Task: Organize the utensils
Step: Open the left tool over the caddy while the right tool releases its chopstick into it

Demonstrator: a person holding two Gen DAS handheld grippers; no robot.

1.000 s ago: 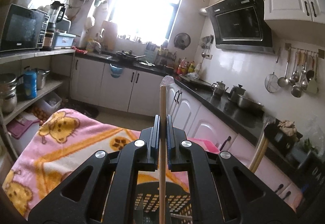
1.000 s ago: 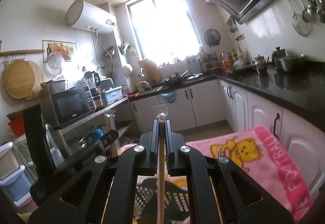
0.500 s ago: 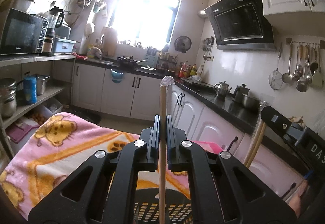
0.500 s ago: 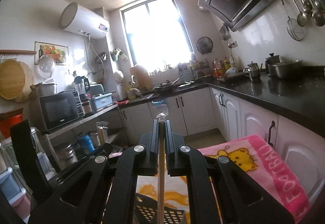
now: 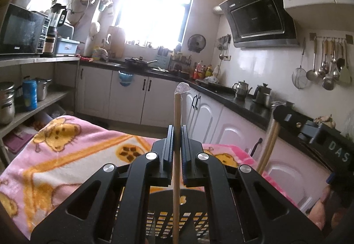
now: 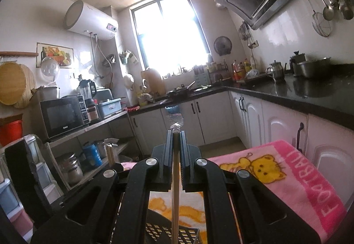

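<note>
While both hands are above the pink blanket [image 5: 66, 155], each pair of tongs is closed on a thin wooden stick wrapped in clear plastic. The left tongs [image 5: 176, 133] pinch the left stick [image 5: 177, 115] between their black pads, and the stick stands nearly upright: its plastic-covered top rises above the fingers, and its lower part goes down in front of a black perforated basket [image 5: 177, 217] at the bottom edge of the left wrist view. The right tongs [image 6: 176, 140] are closed in the same way on the right stick [image 6: 176, 188], whose crinkled plastic end shows just above the fingertips, while the lower end hangs over the black basket [image 6: 166, 233] seen in the right wrist view. Whether either stick touches the basket cannot be told. In the left wrist view the other gripper appears at the right side with its stick tilted, near the white cabinets [image 5: 212, 115]. The blanket, with yellow cartoon animals, covers the surface under the basket. Behind it are a dark counter [image 6: 298, 93], a microwave [image 6: 63, 114] on a shelf and a bright window [image 5: 159, 7].
</note>
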